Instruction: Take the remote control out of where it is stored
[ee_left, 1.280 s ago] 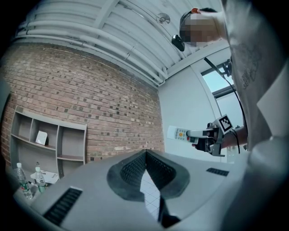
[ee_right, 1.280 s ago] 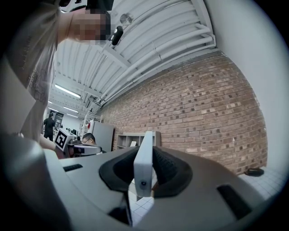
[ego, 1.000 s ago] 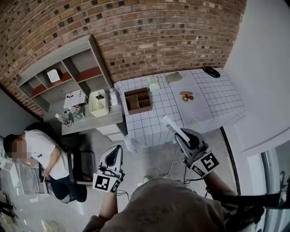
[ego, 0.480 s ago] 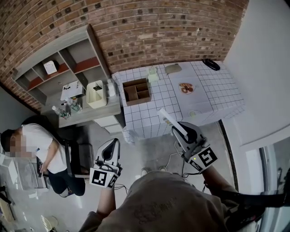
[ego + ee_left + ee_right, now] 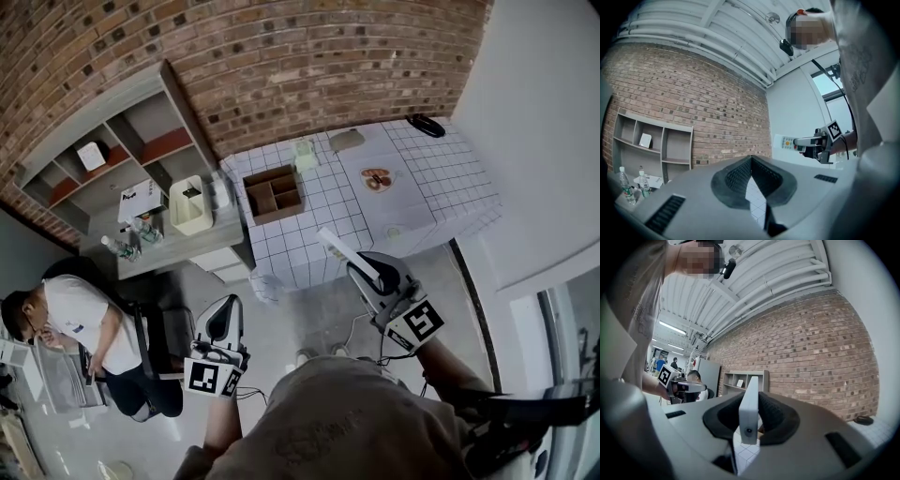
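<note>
Holding: right gripper (image 5: 367,274) clamped on the remote (image 5: 336,247), which stands on edge between the jaws and sticks out well past their tips
Other hand: left gripper (image 5: 228,306) held level beside it, jaws closed together with nothing between them
Remote place: up in the air over the floor (image 5: 309,323), just short of the near edge of the surface (image 5: 441,202), pointing toward it and well clear of the box (image 5: 274,192)
Person: seated low at the left (image 5: 80,319), apart from both grippers
Surface: white, tiled in squares
Box: brown, split into compartments, sitting near the left end of the surface; what is in it cannot be made out
Plate: small, round (image 5: 380,178), right of the box
Far corner: a dark thing (image 5: 427,124), too small to tell
Shelf: open cubbies (image 5: 103,155) left of the surface, against the brick wall (image 5: 309,66)
</note>
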A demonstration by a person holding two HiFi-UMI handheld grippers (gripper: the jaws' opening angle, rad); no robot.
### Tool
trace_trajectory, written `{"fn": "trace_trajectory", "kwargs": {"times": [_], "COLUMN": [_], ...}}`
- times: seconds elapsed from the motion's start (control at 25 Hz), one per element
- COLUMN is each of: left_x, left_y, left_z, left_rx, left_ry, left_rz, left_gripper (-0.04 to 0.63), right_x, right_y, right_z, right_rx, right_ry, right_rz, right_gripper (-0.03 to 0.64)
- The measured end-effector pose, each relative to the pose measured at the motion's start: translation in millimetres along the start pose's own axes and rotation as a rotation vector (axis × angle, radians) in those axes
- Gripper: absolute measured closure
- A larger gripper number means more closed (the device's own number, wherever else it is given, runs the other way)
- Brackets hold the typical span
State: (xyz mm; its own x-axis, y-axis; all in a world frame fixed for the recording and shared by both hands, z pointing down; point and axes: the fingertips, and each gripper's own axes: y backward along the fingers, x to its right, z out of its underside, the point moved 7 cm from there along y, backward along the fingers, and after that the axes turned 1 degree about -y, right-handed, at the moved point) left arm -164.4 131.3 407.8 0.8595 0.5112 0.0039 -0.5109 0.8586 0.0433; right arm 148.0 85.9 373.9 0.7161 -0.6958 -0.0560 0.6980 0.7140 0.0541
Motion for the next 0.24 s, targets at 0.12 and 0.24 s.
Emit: {"fn": "trace_trajectory", "kwargs": {"times": [0.12,0.24], "left_x": [-1.8,-2.9], "left_y": [-3.7,-7.2], "left_z": [0.4,0.1], "left_rx": [-0.001,0.005], "left_ry": [-0.001,-0.013], "left_rz": [-0.002,-0.018], "left_gripper": [0.591,0.591], "right_x": [4.1,8.7], "right_y": [-1.6,-2.5], "right_z": [1.1,3.2], "right_rx": [-0.002,0.004], "right_ry": [0.001,0.002], "right_rz": [0.006,0.012], "right_gripper": [0.532,0.532]}}
